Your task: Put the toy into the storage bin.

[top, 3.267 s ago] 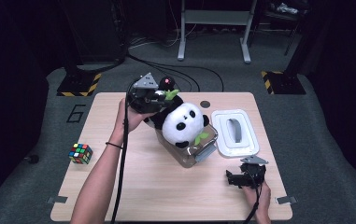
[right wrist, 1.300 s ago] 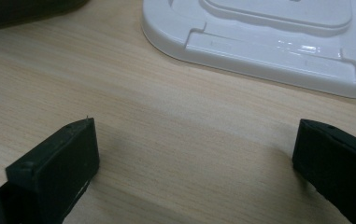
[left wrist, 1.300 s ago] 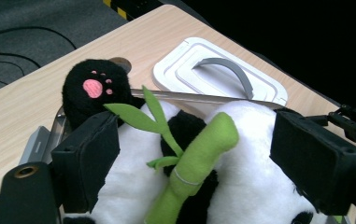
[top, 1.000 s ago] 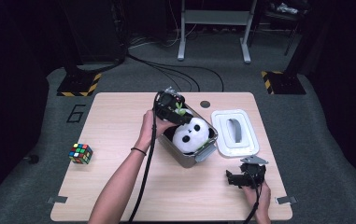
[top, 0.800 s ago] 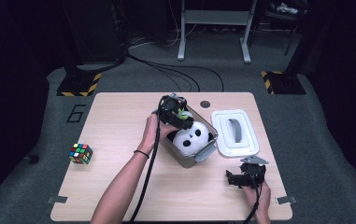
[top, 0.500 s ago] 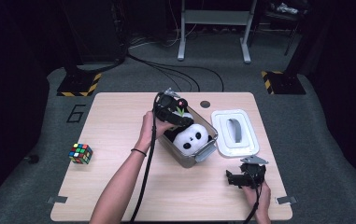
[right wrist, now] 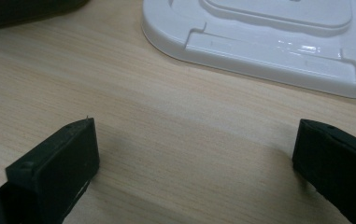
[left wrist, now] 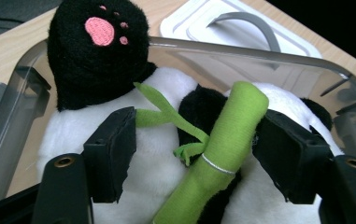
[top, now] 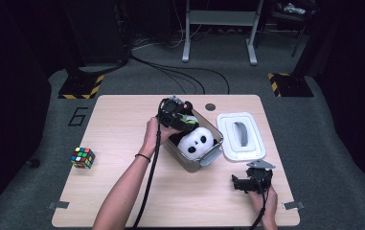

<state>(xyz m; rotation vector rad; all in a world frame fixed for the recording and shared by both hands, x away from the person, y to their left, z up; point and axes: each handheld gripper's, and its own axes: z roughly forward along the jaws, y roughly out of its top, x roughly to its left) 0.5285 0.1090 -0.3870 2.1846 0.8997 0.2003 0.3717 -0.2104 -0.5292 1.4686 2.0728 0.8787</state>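
Note:
A black-and-white plush panda (top: 197, 142) lies in a clear plastic box (top: 209, 158) at the table's middle. My left gripper (top: 184, 120) reaches into the box's far end. In the left gripper view its jaws (left wrist: 194, 158) straddle the panda's white belly (left wrist: 157, 149) and a green bamboo stick (left wrist: 222, 149). The jaws have just been closing with the panda between them, and the pads press into the plush. The box's white lid (top: 241, 136) lies to the right. My right gripper (top: 240, 183) rests near the front right, open over bare wood (right wrist: 194, 158).
A colourful puzzle cube (top: 83, 157) sits near the table's left edge. The lid (right wrist: 269, 32) lies just beyond the right gripper's jaws. The box's clear rim (left wrist: 259, 51) curves around the panda. A dark round spot (top: 211, 107) marks the table behind the box.
The panda, held upright above the box earlier, now lies down inside it. The left gripper shifted slightly over the box's far end. The right gripper has not moved.

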